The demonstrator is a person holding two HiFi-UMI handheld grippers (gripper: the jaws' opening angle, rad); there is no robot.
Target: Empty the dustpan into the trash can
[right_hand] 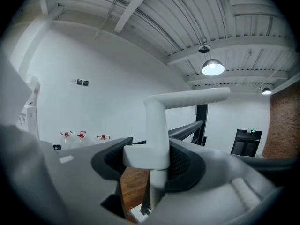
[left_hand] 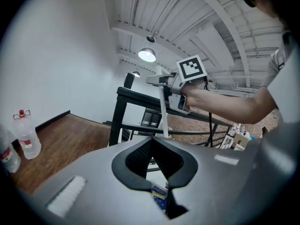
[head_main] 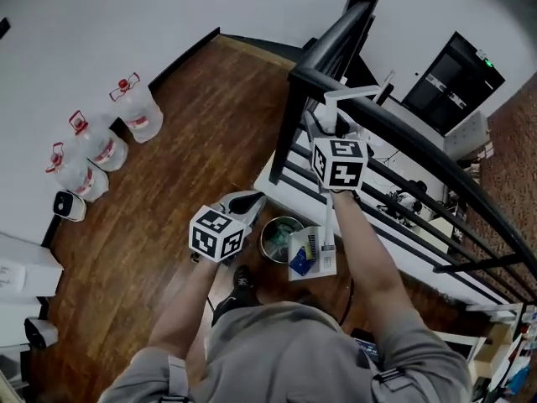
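- Dustpan [head_main: 312, 257]: at the foot of its long white handle [right_hand: 157, 121], low over the wooden floor [head_main: 168, 183] and just beside the trash can [head_main: 267, 228]. The tray faces up. Whether it rests on the floor or hangs just above it cannot be told. You seem to keep it level so the load stays in until it is over the can.
- Load: a blue piece [head_main: 302, 263] and some pale bits lie in the tray, not yet tipped.
- Right tool [right_hand: 157, 159]: clamped on the handle just under its bent top grip. You hold it high by the black railing [head_main: 403, 133], so the long handle does the reaching and you need not stoop.
- Trash can: round, metal and open-topped, standing on the floor below and between your two tools. Its mouth is free to take the load.
- Left tool [left_hand: 152, 159]: jaws together with nothing between them. It hovers above the can's near side, likely in reserve to steady the can or tray.
- Water bottles [head_main: 138, 107]: three by the wall, well apart from the work.
- Stage, as judged: dustpan beside the can, emptying not begun.
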